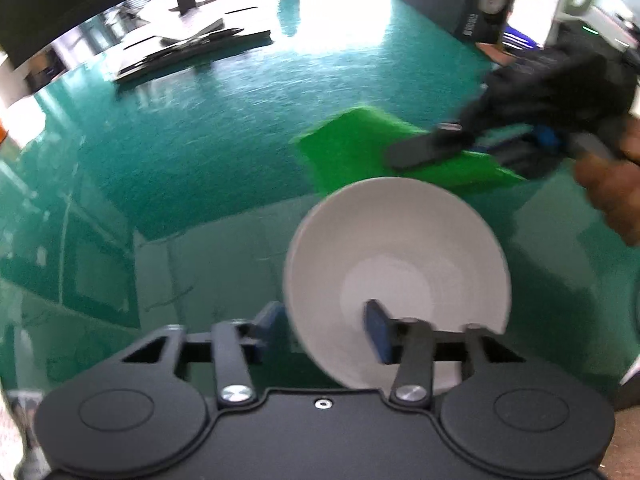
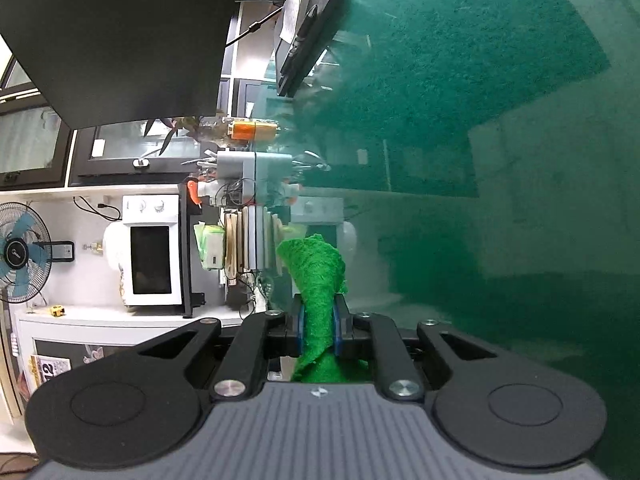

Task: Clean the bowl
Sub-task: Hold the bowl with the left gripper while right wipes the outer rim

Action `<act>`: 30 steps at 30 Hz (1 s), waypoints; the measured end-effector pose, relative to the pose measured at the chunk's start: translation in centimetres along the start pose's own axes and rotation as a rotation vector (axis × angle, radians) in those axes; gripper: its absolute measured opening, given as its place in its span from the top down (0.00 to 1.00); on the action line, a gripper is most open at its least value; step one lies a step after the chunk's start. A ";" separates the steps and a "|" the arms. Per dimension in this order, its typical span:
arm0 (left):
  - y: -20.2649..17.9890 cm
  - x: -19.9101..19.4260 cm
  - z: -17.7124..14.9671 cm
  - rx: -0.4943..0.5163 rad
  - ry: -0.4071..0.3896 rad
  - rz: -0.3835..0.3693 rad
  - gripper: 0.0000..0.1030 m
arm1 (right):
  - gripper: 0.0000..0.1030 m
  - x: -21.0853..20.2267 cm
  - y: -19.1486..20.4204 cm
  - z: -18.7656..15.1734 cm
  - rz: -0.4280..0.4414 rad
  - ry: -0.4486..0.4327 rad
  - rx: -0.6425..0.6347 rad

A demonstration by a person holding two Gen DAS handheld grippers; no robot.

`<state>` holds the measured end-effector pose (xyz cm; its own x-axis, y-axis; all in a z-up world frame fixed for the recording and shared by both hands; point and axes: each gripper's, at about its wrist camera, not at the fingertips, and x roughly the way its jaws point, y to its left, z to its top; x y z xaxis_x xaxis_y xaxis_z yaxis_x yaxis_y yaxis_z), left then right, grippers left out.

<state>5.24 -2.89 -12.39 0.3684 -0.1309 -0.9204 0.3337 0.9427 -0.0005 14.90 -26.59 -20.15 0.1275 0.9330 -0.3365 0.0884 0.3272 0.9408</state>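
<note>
A white bowl (image 1: 396, 276) is tilted, its opening toward the camera, above the green glass table (image 1: 200, 160). My left gripper (image 1: 320, 328) is shut on the bowl's rim, one blue pad (image 1: 376, 332) inside the bowl and the other behind its wall. My right gripper (image 2: 319, 320) is shut on a green cloth (image 2: 318, 280), which sticks out past the fingers. In the left wrist view the cloth (image 1: 352, 148) hangs just behind and above the bowl, held by the right gripper (image 1: 452, 148) coming in from the right. The bowl does not show in the right wrist view.
Black flat objects (image 1: 188, 48) lie at the far side of the table. A dark box (image 1: 476, 0) stands at the back right. The right wrist view is rolled sideways: a microwave (image 2: 152, 252), a fan (image 2: 24, 252) and a cluttered rack (image 2: 244, 208) stand beyond the table's edge.
</note>
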 end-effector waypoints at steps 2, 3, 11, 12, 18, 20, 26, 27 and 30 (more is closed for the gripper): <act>-0.3 0.0 0.0 0.016 -0.003 -0.004 0.65 | 0.87 1.9 0.5 0.8 0.014 0.029 -0.012; -0.3 0.0 0.0 0.019 -0.003 -0.005 0.64 | 0.87 2.5 0.6 0.9 0.019 0.041 -0.016; -0.5 0.2 0.1 0.009 0.002 0.025 0.54 | 0.87 5.0 3.0 1.3 0.017 0.127 -0.102; -0.5 0.2 0.1 0.010 0.001 0.025 0.54 | 0.87 4.0 2.7 1.1 0.015 0.114 -0.096; -0.5 0.2 0.0 0.014 -0.003 0.025 0.54 | 0.86 -2.2 -0.1 0.0 -0.058 0.045 -0.037; -0.5 0.2 0.1 0.015 -0.004 0.026 0.53 | 0.86 -3.0 -0.7 -0.4 -0.085 0.040 -0.031; -0.7 0.2 0.2 0.025 -0.003 0.035 0.52 | 0.85 -1.3 -0.5 -0.1 0.008 0.042 -0.024; -0.8 0.2 0.2 0.027 -0.003 0.038 0.52 | 0.85 -0.6 -0.2 0.2 0.029 0.046 -0.026; -0.8 0.2 0.2 0.029 0.000 0.041 0.52 | 0.85 1.7 0.7 1.1 0.056 0.077 -0.041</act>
<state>5.19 -3.75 -12.48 0.3821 -0.0921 -0.9195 0.3434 0.9379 0.0488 16.25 -24.98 -20.15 0.0544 0.9582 -0.2807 0.0425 0.2787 0.9594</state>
